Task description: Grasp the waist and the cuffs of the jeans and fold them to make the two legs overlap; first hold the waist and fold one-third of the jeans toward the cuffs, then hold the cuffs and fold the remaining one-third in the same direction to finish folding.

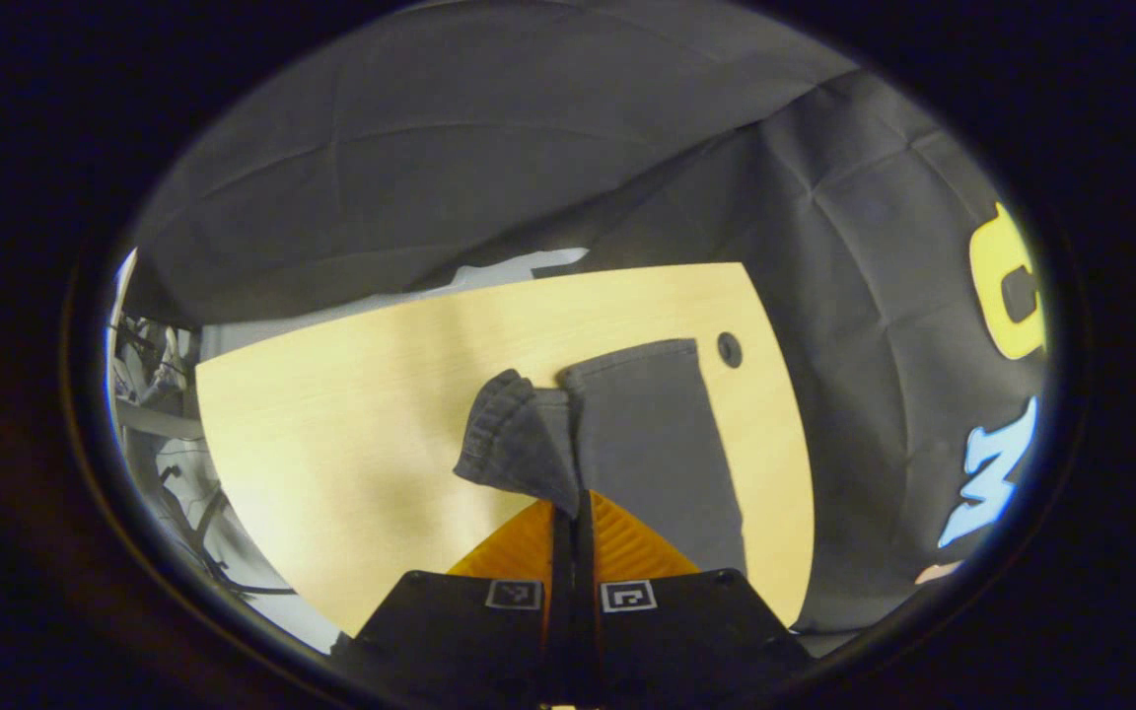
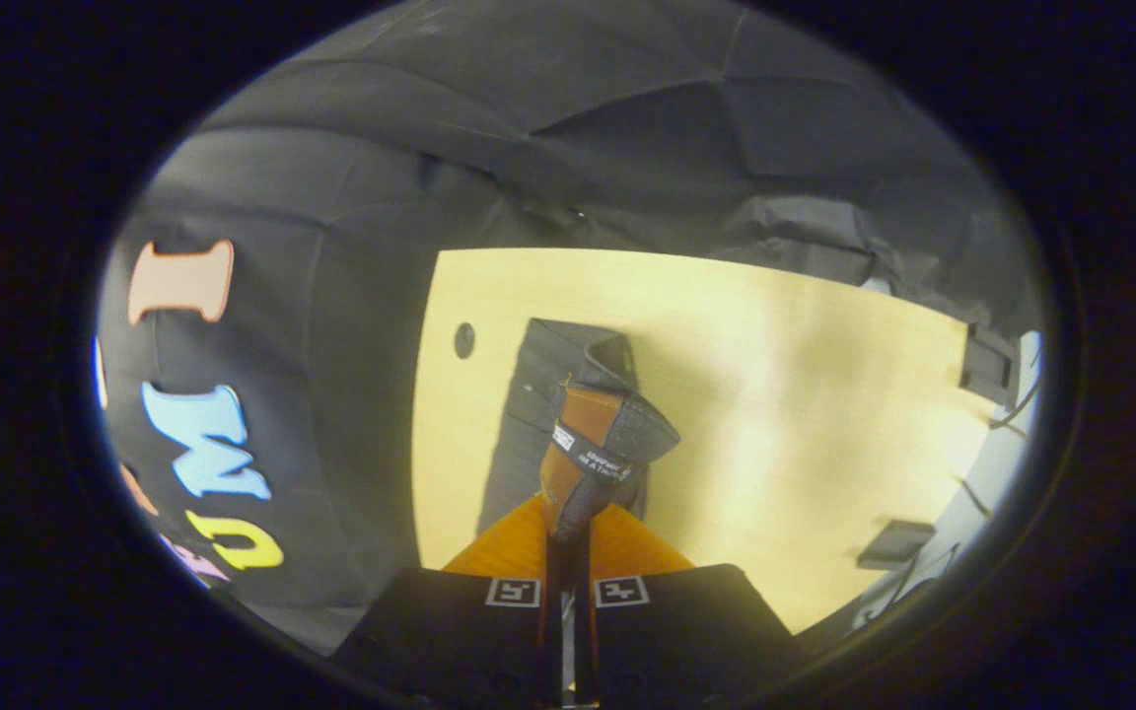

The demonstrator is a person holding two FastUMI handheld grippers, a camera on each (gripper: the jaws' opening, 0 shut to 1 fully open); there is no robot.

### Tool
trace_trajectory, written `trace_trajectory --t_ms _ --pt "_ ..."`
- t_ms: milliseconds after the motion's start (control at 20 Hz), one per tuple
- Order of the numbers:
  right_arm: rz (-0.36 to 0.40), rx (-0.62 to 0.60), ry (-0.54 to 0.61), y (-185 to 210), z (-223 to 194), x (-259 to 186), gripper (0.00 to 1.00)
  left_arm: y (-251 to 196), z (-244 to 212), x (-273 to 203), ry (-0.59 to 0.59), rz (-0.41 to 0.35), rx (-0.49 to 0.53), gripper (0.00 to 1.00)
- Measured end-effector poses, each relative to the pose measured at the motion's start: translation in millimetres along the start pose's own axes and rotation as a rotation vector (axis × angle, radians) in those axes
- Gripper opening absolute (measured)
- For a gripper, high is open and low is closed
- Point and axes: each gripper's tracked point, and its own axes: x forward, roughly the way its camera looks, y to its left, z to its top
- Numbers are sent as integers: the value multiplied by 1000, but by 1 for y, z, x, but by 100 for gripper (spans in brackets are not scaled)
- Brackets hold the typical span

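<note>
Jeans (image 1: pixel 642 434) of dark grey denim are lying on the pale wooden table (image 1: pixel 351 434), stretching straight ahead of both pairs of jaws toward the table's far edge.

In the left gripper view the table is spreading wide to the left of the jaws and only narrowly to the right, with the long flat length of the garment running forward just right of the jaw line. The left gripper (image 1: pixel 573 513) is pinching the cloth: its two fingers are sitting almost closed, only a thin slit between them, and a bunched, lifted end with a ribbed hem is rising from that slit and leaning to the left of the jaws, above the tabletop. A small dark round hole (image 1: pixel 729 349) in the table is showing ahead and to the right, just past the far end of the fabric.

In the right gripper view the jeans (image 2: pixel 538 414) are lying ahead and slightly left of the jaws. The right gripper (image 2: pixel 568 537) is likewise nearly closed on the garment, both fingers pressing a raised fold that is standing up directly ahead of the tips. On that fold a brown leather patch (image 2: pixel 578 434) and a small dark printed label (image 2: pixel 593 460) are facing the camera. The same hole (image 2: pixel 464 339) is sitting ahead and left.
</note>
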Motion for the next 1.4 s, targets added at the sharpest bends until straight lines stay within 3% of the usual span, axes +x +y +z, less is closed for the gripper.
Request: trace_trajectory --t_ms 100,300,550,750,850,900,950,1050,1100,1250,1400 --pt "21 28 -9 22 12 20 5 -36 13 18 15 -16 16 10" --pt "-12 96 -30 37 30 70 4 -78 22 78 52 23 46 10" --pt "-89 123 -64 24 36 146 4 -77 13 159 103 131 106 7" --pt "-116 113 -67 13 38 164 5 -74 9 193 112 168 125 8" --pt "-92 106 -66 14 40 165 9 -63 12 190 106 255 176 8" --pt "-70 96 -86 19 45 159 31 -62 13 191 124 268 222 15" --pt "-59 86 -104 21 49 151 53 -60 19 184 129 315 276 12" --pt "-70 71 -151 15 62 124 97 -63 44 170 64 360 333 100" --pt "-94 59 -193 8 70 107 96 -70 54 162 36 355 342 94" --pt "-205 12 -298 -28 95 76 96 -90 68 164 -29 314 361 97" --pt "-267 -25 -273 -54 93 81 96 -96 63 158 -19 233 349 98"
